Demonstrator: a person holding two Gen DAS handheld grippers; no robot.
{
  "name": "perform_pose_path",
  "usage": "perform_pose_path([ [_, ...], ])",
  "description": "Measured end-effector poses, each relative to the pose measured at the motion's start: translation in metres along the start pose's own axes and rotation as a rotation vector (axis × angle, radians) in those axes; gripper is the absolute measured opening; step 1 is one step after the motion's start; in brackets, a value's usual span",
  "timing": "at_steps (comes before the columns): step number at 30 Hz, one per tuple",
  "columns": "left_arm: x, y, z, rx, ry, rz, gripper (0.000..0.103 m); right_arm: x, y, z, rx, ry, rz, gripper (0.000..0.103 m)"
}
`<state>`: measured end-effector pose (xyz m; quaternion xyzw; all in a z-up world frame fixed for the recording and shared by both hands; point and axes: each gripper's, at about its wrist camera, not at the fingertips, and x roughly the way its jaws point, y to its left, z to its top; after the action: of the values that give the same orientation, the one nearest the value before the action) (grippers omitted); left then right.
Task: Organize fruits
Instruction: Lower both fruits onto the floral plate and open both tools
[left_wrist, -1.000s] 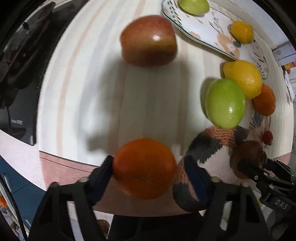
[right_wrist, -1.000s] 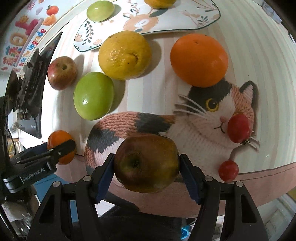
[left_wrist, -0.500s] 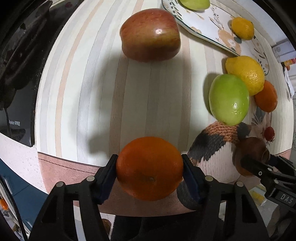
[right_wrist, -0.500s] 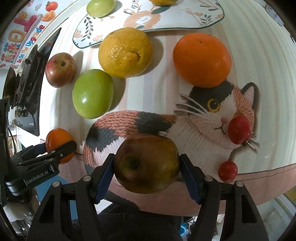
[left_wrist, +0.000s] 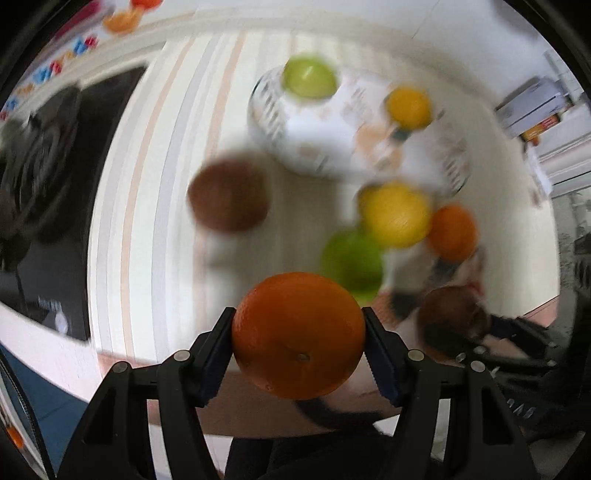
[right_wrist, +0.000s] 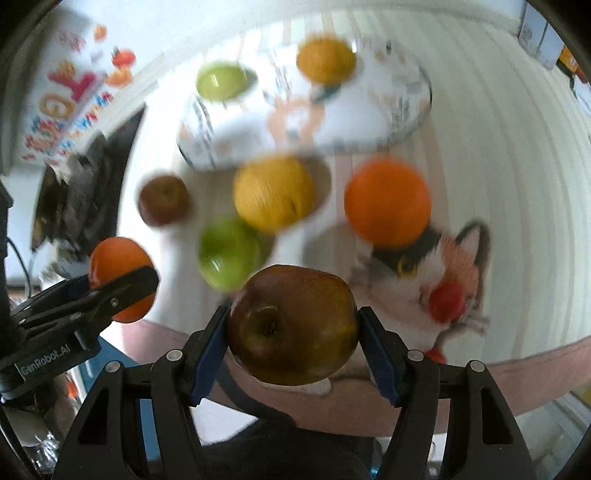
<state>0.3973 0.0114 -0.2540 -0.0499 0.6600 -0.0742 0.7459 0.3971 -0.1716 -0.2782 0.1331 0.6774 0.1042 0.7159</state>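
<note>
While both views are blurred by motion, I can read the two grasps clearly. My left gripper (left_wrist: 298, 334) is clamped on a round orange citrus fruit (left_wrist: 298, 335), with a blue-padded finger pressed to each side of it. My right gripper (right_wrist: 293, 325) is clamped on a dark red-brown apple (right_wrist: 293, 325), its stem hollow turned toward the camera and a pad against each flank. Both fruits sit above the near edge of the pale striped tablecloth (left_wrist: 155, 206).

In the right wrist view, I see the left gripper at the left edge, holding its orange (right_wrist: 120, 277).

Loose fruit lies on the cloth beyond the held pieces. A green apple (right_wrist: 229, 256) lies just beyond the held apple. A large yellow lemon (right_wrist: 275, 194) is touching or nearly touching it on the far side. A second round orange (right_wrist: 387, 201) sits to the right of the lemon, at the top of a printed calico cat (right_wrist: 439, 273). A small red apple (right_wrist: 163, 199) lies apart to the left.

Farther back stands a white patterned oval tray (right_wrist: 369, 122). It carries a small green fruit (right_wrist: 221, 81) at its left end and a small yellow-orange fruit (right_wrist: 325, 61) near its far rim.
</note>
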Motion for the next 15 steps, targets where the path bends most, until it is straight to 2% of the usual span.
perform_pose_path([
  [4, -0.017, -0.018, 0.050, 0.027, -0.050, -0.024, 0.063, -0.021, 0.007, 0.044, -0.012, -0.062, 0.029, 0.071],
  [8, -0.015, -0.015, 0.099, 0.034, -0.061, -0.005, 0.063, -0.014, 0.010, 0.091, -0.016, -0.087, 0.026, 0.071],
  [13, 0.021, -0.005, 0.153, 0.016, 0.007, 0.028, 0.063, 0.029, 0.011, 0.137, -0.020, -0.055, 0.018, 0.071],
  [15, 0.031, 0.002, 0.159, 0.001, 0.036, 0.043, 0.063, 0.043, 0.015, 0.149, -0.038, -0.038, 0.013, 0.071],
])
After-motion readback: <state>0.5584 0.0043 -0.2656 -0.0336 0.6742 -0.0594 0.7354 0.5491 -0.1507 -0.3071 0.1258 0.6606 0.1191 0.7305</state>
